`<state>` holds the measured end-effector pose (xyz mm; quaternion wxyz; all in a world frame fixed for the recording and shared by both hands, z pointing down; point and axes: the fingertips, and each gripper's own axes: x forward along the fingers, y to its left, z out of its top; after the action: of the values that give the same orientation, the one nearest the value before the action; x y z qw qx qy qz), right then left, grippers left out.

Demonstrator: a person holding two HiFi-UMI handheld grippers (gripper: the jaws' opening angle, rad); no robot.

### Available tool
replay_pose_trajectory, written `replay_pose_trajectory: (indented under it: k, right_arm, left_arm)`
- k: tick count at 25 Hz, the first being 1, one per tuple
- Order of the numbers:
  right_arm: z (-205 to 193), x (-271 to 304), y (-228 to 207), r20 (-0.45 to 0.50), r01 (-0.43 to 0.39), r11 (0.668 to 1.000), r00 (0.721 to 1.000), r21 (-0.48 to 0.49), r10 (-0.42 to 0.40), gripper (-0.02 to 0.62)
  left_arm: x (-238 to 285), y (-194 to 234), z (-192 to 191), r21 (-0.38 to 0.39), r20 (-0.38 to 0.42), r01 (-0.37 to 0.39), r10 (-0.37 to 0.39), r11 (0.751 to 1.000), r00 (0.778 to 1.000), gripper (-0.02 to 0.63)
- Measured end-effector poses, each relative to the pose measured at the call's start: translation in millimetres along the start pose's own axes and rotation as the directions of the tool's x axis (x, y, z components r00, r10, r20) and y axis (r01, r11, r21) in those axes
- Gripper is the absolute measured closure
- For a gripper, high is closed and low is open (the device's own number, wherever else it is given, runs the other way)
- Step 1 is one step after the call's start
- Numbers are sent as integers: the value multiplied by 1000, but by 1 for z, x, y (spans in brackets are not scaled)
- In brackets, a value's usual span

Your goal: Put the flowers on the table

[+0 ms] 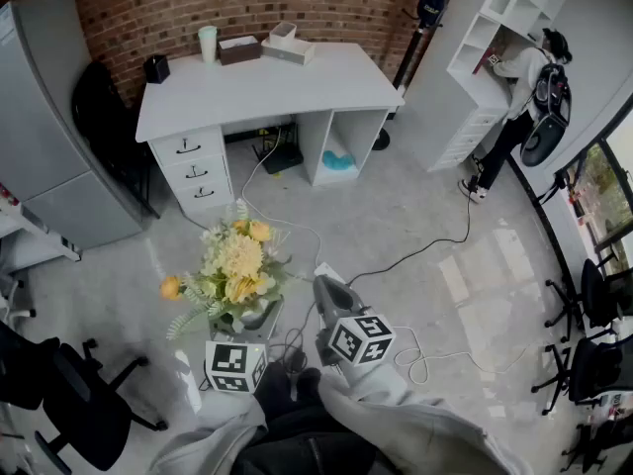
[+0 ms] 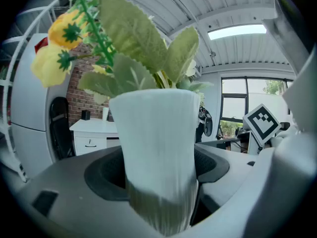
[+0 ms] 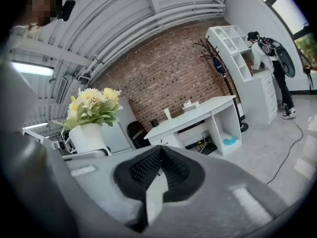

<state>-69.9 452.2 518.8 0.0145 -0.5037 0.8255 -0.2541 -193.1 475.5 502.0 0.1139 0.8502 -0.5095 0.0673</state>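
Observation:
A bunch of yellow and cream flowers (image 1: 237, 265) stands in a white ribbed vase (image 2: 158, 148). My left gripper (image 1: 252, 317) is shut on the vase and holds it above the grey floor. In the left gripper view the vase fills the space between the jaws, with leaves and yellow blooms (image 2: 54, 43) above. My right gripper (image 1: 331, 290) hangs just right of the flowers, shut, with nothing in it; its ridged pads (image 3: 148, 167) meet. The white table (image 1: 287, 82) stands some way ahead against the brick wall. It also shows in the right gripper view as the table (image 3: 198, 115).
On the table stand a cup (image 1: 207, 43), a dark box (image 1: 240, 49) and a tissue box (image 1: 287, 46). Cables (image 1: 415, 255) trail over the floor. A person (image 1: 524, 87) stands at a white shelf unit (image 1: 495, 28). A black office chair (image 1: 69, 404) is at left.

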Motion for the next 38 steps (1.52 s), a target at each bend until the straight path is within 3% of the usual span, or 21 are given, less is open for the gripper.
replay_pose_trajectory:
  k: [3,7,13,19,31,38]
  right_arm:
    - [-2,-45,-13,1,13,1000,1000,4,-13,597]
    - [5,-89,-29,77,-32,999,997,27,30,597]
    - [0,-121,-47,90,-44,999,995,31,41,595]
    - [0,-131,-56,82,-53,998,995,43,50,597]
    - [18,-96,-88,56,-27,998,998,62,23,595]
    - [37,-39,-85,47,-49,997,998,59,47,595]
  left_arm:
    - [-5,-43,-6,-16,5,18,-18,1000,1000,232]
    - [-7,-87,-15,-24,14,12,-11,1000,1000,232]
    - [-16,-121,-23,-26,32,-44,45,999,999,232]
    - [-13,-142,-21,-4,24,-23,23,1000,999,232]
    - [39,-137,-9,2,22,-15,15,1000,1000,232]
    - [79,-97,13,5,22,-19,18,1000,1000,232]
